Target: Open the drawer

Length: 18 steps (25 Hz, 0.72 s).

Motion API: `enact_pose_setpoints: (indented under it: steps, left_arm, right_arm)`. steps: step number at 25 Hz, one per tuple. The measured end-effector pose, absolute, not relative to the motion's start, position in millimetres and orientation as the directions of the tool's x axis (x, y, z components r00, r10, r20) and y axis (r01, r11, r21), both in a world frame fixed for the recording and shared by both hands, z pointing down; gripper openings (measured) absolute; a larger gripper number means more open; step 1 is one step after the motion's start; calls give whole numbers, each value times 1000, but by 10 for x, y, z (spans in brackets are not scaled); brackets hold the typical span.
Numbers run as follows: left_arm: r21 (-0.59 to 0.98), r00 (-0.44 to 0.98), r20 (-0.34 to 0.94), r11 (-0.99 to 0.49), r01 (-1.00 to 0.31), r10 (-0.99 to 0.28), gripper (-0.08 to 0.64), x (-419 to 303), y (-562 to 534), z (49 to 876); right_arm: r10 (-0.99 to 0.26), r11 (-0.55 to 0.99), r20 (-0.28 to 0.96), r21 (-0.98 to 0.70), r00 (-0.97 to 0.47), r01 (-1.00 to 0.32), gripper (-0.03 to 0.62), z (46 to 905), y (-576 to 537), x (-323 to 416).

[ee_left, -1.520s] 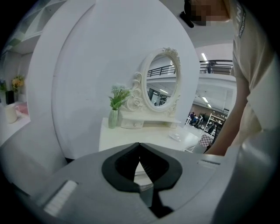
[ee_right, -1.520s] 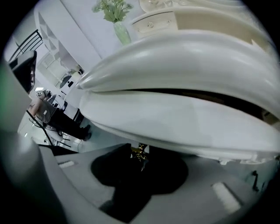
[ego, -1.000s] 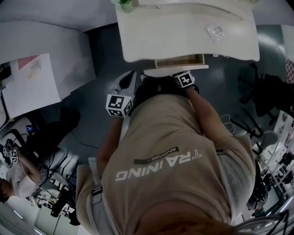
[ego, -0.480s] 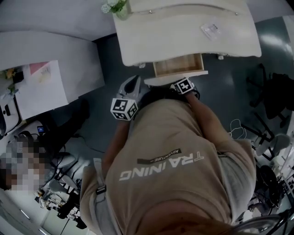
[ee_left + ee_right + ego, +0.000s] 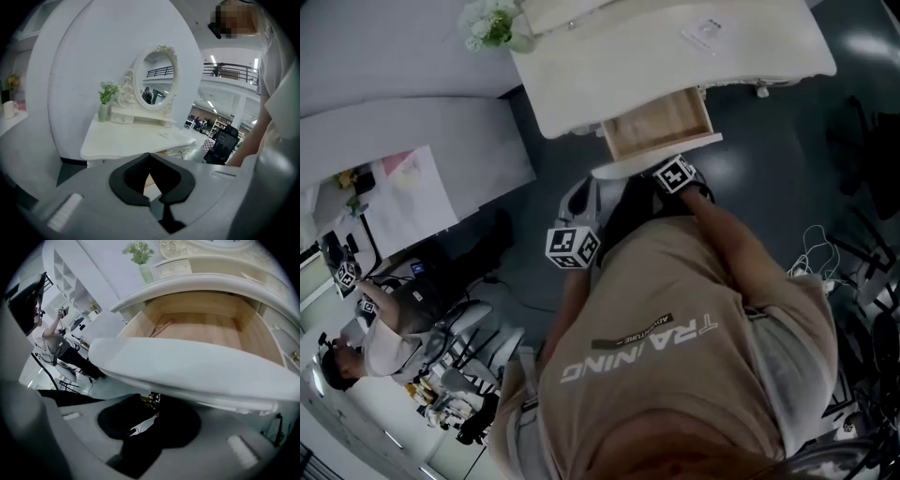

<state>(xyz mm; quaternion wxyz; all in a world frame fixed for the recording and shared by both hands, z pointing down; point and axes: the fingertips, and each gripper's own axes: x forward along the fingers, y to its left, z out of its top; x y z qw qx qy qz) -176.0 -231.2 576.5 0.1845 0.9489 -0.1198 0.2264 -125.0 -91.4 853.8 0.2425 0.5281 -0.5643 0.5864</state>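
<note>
The white dressing table (image 5: 675, 66) stands at the top of the head view. Its drawer (image 5: 661, 122) is pulled out and shows a bare wooden bottom (image 5: 201, 329). Under the white drawer front (image 5: 187, 369) hangs a small brass handle (image 5: 151, 399). My right gripper (image 5: 150, 416) is shut on that handle; in the head view its marker cube sits just below the drawer front, where the right gripper (image 5: 673, 174) meets it. My left gripper (image 5: 581, 197) hangs to the left of the drawer, apart from it. Its jaws are shut on nothing, and from the left gripper (image 5: 153, 194) I look at the table (image 5: 136, 138).
A vase of flowers (image 5: 492, 26) and an oval mirror (image 5: 156, 77) stand on the table. A white desk (image 5: 394, 187) is at the left, with a seated person (image 5: 384, 337) below it. Dark chairs (image 5: 872, 141) and loose cables (image 5: 816, 253) lie on the floor to the right.
The drawer has slid further out of the table, with my right gripper on its handle moving back with it. The left gripper stayed beside it.
</note>
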Motion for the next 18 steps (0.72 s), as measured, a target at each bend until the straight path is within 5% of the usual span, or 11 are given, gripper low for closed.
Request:
enact_pose_setpoints:
  steps: [9, 18]
  left_arm:
    - [315, 870, 454, -879, -358, -192, -2, -2221, -2182, 5694]
    - [282, 922, 378, -938, -202, -85, -2, -2732, -2009, 5587]
  right_arm:
    - [-286, -245, 914, -361, -288, -900, 135, 8516, -701, -1378]
    - [-390, -415, 898, -369, -203, -832, 137, 8133, -527, -1593]
